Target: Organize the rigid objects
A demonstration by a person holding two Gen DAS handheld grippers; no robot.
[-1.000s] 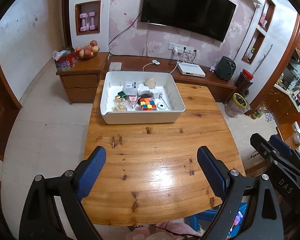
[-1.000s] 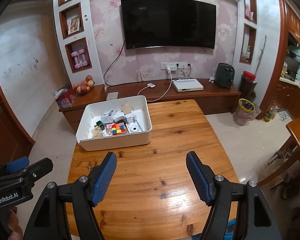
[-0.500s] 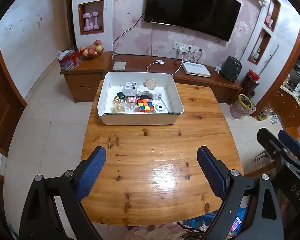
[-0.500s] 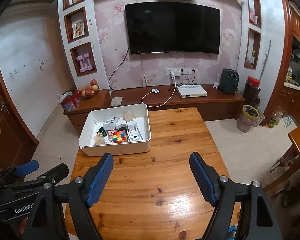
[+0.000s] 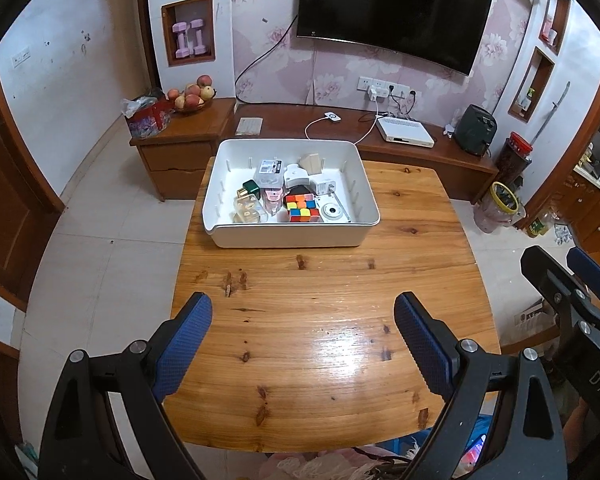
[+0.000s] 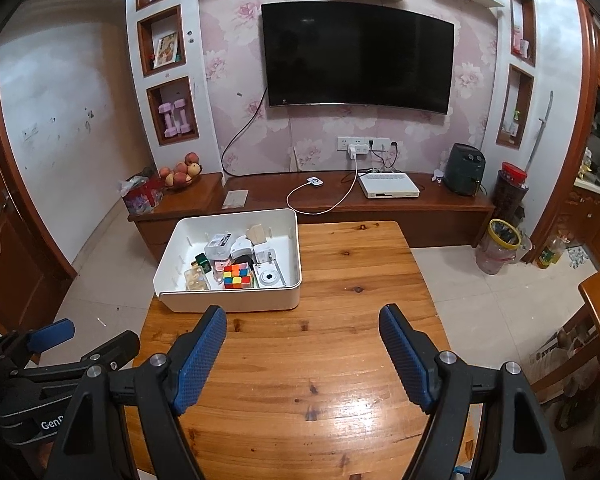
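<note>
While both of my tools hang above the near edge of the wooden table (image 5: 332,320), their blue pads stand wide apart with nothing between them: the left gripper (image 5: 302,330) and the right gripper (image 6: 302,340) each frame only bare, glossy planks. I judge that spread suits either reaching out for an item or having just let one go, and the scene fits both. Farther on, at the table's far left, sits the white bin (image 5: 292,236), and every small rigid thing I can see lies inside it, packed toward its near wall: a Rubik's cube (image 5: 302,208), a small white camera (image 5: 332,212) just beside it, a green-capped bottle (image 5: 250,190), and a white plug adapter (image 5: 324,186) behind. Beyond the bin runs the low TV cabinet (image 6: 380,204).
</note>
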